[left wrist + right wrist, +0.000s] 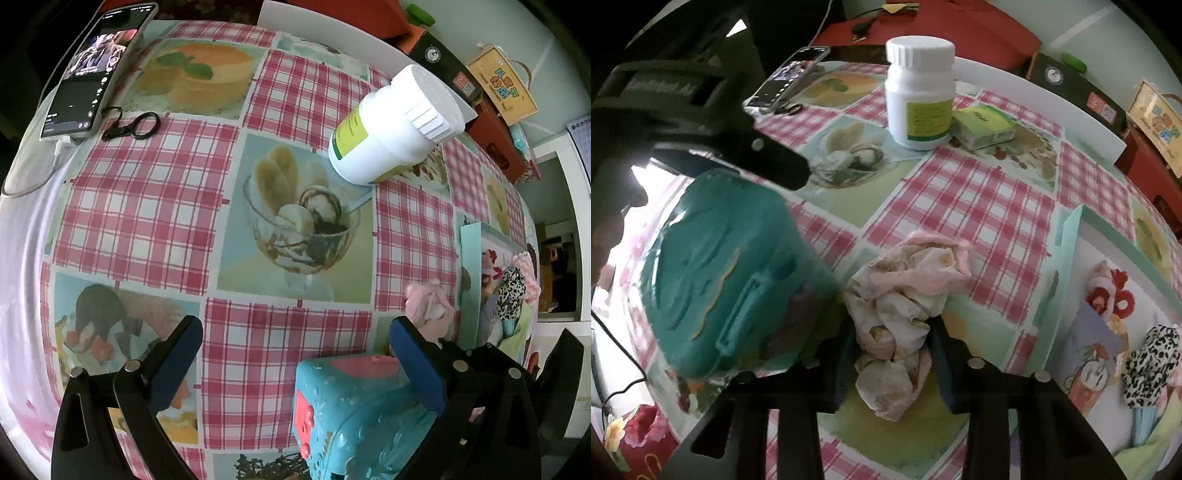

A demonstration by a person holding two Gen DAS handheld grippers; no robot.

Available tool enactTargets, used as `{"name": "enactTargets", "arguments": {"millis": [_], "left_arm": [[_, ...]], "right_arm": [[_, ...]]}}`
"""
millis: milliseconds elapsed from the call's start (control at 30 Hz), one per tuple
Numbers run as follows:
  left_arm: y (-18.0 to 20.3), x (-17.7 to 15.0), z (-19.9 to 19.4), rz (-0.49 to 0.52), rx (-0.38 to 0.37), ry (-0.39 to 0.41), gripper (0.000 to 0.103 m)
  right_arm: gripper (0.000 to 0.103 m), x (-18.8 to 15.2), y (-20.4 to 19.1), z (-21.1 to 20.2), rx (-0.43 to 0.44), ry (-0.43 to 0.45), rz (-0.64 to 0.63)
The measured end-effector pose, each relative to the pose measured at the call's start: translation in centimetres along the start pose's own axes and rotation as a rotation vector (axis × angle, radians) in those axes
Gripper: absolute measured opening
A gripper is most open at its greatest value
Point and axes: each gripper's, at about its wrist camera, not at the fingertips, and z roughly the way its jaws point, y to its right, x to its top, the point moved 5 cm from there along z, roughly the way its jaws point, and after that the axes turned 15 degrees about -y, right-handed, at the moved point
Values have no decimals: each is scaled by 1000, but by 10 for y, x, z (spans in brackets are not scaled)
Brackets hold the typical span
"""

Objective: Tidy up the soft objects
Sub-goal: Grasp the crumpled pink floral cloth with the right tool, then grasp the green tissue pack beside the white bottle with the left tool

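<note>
Crumpled pink cloth (905, 314), limp and light, sits pinched at its bunched middle by the right tool (892, 363); left tool (295, 354) spread.

Glossy plastic tablecloth (155, 206); smooth white plastic bottle (919, 92); soft crumpled pink cloth (905, 295); shiny teal plastic case (727, 273).

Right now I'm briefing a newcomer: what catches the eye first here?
The crumpled pink cloth lies between the right gripper's fingers. A teal case sits beside it on the left. A white bottle stands at the far side of the checked tablecloth.
</note>
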Motion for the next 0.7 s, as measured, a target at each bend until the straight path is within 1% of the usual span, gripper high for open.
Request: {"name": "enactTargets", "arguments": {"millis": [100, 267, 467, 567, 700], "left_arm": [[0, 1, 0, -1, 1, 0, 101], [1, 5, 0, -2, 3, 5, 101], [2, 8, -3, 1, 0, 15, 101], [7, 10, -3, 8, 10, 17, 101], [14, 18, -9, 18, 25, 25, 101]], "right_arm": [[33, 7, 7, 0, -4, 9, 13], [28, 12, 22, -3, 15, 28, 43], [28, 12, 35, -12, 35, 64, 80], [28, 19, 41, -17, 41, 85, 96], [28, 18, 42, -35, 44, 122, 117]]}}
